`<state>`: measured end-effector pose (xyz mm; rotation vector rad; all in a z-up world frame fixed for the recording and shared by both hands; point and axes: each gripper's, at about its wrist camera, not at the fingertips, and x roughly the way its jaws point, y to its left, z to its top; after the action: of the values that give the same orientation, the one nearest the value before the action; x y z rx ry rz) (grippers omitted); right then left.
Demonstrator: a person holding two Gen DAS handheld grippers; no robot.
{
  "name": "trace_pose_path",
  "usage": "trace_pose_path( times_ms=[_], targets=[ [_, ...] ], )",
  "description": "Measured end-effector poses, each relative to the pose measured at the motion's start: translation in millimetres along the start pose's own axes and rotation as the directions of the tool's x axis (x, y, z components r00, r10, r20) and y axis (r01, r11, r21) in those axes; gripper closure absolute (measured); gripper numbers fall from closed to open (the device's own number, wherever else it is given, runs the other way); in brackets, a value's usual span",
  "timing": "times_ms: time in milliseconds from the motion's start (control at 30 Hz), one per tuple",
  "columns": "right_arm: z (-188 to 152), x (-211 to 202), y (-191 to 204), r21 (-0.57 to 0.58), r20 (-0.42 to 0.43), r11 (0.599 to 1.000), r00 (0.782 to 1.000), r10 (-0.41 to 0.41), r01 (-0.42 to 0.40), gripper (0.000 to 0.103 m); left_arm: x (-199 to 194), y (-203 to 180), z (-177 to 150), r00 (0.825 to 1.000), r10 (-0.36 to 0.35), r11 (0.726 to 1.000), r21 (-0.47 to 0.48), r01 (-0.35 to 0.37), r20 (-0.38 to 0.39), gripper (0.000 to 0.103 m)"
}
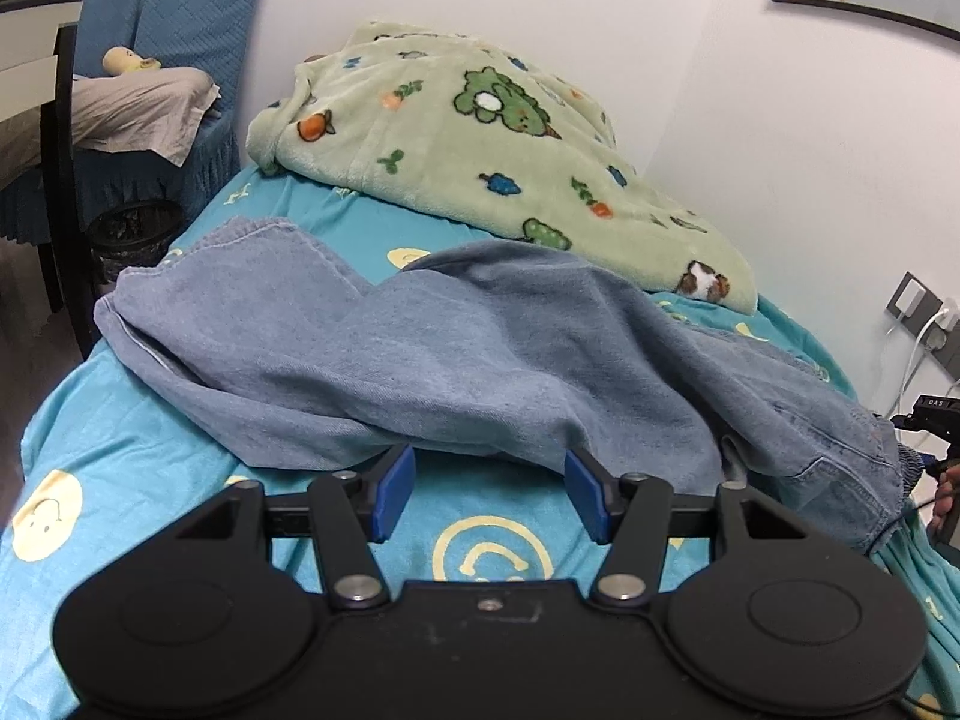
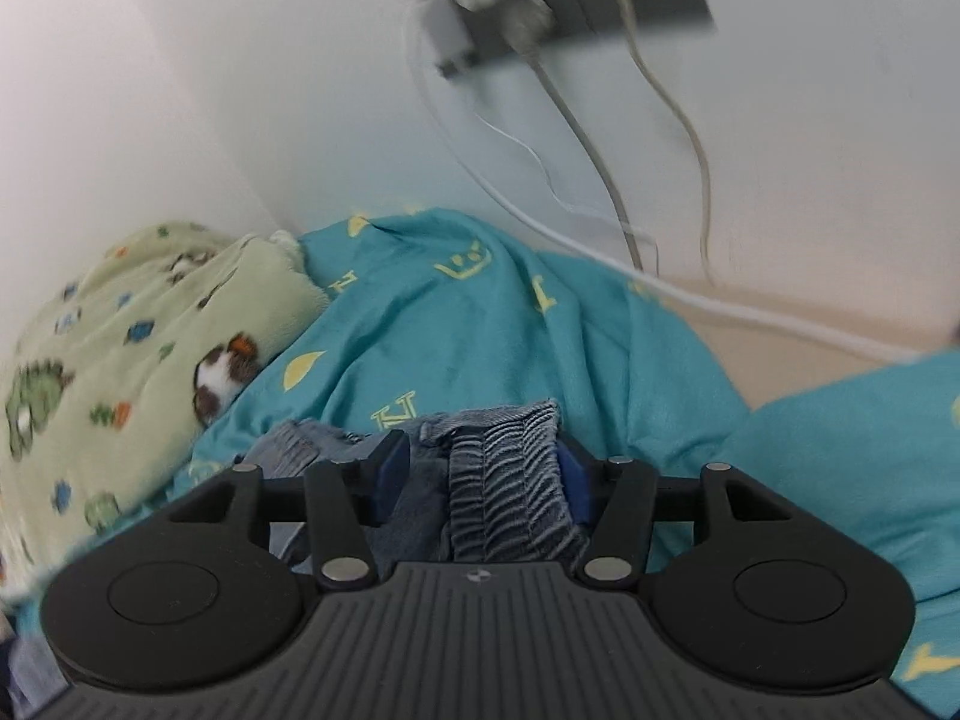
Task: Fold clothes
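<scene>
A pair of blue denim trousers (image 1: 456, 354) lies crumpled across the teal bed sheet (image 1: 144, 480). My left gripper (image 1: 489, 480) is open, its blue pads at the near edge of the denim, with the cloth's fold just over the fingertips. In the right wrist view my right gripper (image 2: 480, 468) has the elastic ribbed waistband of the trousers (image 2: 510, 480) between its blue pads; the pads stand apart with the bunched cloth filling the gap. The right gripper and hand show at the right edge of the left wrist view (image 1: 936, 438).
A green fleece blanket (image 1: 480, 138) with cartoon prints lies at the bed's far side against the white wall. A wall socket with chargers and white cables (image 2: 540, 60) hangs near the right gripper. A blue-covered chair (image 1: 168, 36) and a dark bin (image 1: 132, 234) stand left of the bed.
</scene>
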<state>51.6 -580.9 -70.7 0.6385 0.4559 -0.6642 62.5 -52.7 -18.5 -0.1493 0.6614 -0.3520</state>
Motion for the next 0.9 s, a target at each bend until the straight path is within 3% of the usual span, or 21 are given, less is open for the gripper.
trace_pose_path(
  times_ms=[167,367,433,500,600,700,800,900],
  targets=[
    [-4,-35,36,-0.123,0.051,0.992,0.998,0.034,-0.027,0.039,-7,-3,0,1.0,-0.006,1.0,0.004,0.006,0.013,0.049],
    [-13,-67,81,-0.253,0.189,0.967,0.982,0.012,0.037,0.034,-10,-6,-1,1.0,-0.011,1.0,0.019,0.011,0.021,0.049],
    [-17,-70,92,-0.296,0.177,0.955,0.981,0.076,-0.02,0.034,-8,-6,-1,1.0,-0.013,1.0,0.017,0.012,0.017,0.049],
    [-27,-65,105,-0.332,0.106,0.932,0.977,0.187,-0.143,0.034,-6,-6,-1,1.0,-0.015,1.0,0.018,0.015,0.013,0.049],
    [-50,-58,131,-0.385,0.003,0.862,0.934,0.359,-0.33,0.031,-2,-4,0,1.0,-0.017,1.0,0.018,0.017,0.003,0.048],
    [-81,-51,166,-0.469,-0.148,0.739,0.868,0.473,-0.483,0.03,2,-2,-1,1.0,-0.013,1.0,0.014,0.013,-0.012,0.048],
    [-113,-44,198,-0.516,-0.293,0.63,0.811,0.507,-0.581,0.03,4,-2,-3,1.0,-0.011,1.0,0.009,0.012,-0.026,0.048],
    [-139,-35,217,-0.558,-0.362,0.573,0.797,0.483,-0.601,0.031,6,-2,-2,0.999,-0.011,1.0,0.009,0.011,-0.032,0.047]
  ],
)
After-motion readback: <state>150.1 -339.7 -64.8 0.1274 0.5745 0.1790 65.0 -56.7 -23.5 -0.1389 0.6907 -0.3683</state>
